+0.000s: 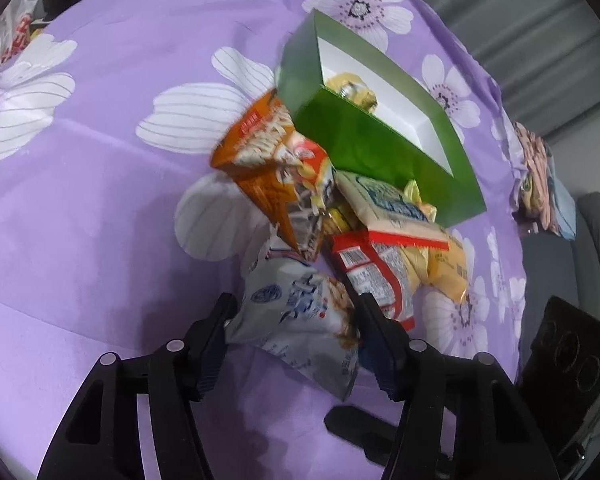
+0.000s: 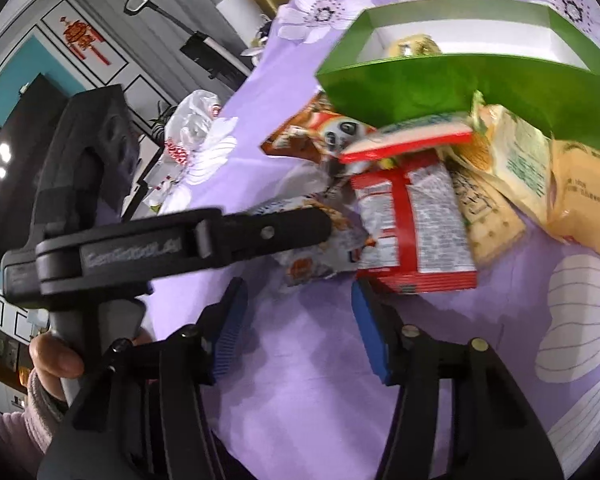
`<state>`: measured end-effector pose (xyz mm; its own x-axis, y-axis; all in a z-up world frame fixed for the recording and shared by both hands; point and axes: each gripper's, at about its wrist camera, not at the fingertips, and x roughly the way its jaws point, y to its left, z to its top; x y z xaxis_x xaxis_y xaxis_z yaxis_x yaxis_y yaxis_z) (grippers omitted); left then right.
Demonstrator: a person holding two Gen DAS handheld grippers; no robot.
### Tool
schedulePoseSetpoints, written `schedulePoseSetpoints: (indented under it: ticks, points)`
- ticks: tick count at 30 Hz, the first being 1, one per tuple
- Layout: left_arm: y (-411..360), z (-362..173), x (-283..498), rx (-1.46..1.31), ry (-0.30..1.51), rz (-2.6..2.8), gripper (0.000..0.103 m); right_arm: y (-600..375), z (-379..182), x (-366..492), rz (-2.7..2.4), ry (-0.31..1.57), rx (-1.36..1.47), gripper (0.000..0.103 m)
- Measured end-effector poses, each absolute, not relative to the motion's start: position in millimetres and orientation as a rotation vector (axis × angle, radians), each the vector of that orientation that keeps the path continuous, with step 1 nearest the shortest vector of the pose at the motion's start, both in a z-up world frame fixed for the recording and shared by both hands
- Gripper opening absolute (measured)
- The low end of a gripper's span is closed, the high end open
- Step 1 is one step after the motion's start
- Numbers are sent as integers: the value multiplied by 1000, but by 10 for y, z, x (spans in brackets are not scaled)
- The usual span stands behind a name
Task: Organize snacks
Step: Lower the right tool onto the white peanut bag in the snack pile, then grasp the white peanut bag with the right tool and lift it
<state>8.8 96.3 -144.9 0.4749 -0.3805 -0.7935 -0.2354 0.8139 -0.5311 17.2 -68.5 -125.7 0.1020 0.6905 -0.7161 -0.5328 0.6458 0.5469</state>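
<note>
Left gripper (image 1: 294,326) clasps white snack bag (image 1: 300,320), long axis toward 11 o'clock | right gripper (image 2: 296,328) gapes empty, red packet (image 2: 412,220) at 1 o'clock | green box (image 1: 384,120) beyond, apparently holding one snack, at 1 o'clock.

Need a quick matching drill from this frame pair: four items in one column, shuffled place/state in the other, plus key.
Items
1. white-and-blue snack bag
2. green box
3. right claw
4. red-edged snack packet

States
A. open, nothing between its fingers
B. gripped between the left claw fingers
C. lying on the purple floral cloth just ahead of the right claw
D. open-topped, white inside, one yellow snack in it

Pairs: 1-B, 2-D, 3-A, 4-C
</note>
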Motion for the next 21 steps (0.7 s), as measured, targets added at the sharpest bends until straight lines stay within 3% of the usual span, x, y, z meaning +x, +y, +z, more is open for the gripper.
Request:
schedulePoseSetpoints:
  ticks: [12, 19, 21]
  points:
    - [1059, -1438, 164, -638, 1081, -78, 61, -438, -1313, 258, 878, 1166, 120, 53]
    - [1101, -1449, 164, -659, 1069, -74, 49, -392, -1312, 288, 883, 1139, 66, 17]
    - [1083, -1439, 152, -643, 1065, -64, 48, -404, -1322, 270, 885, 1130, 53, 15]
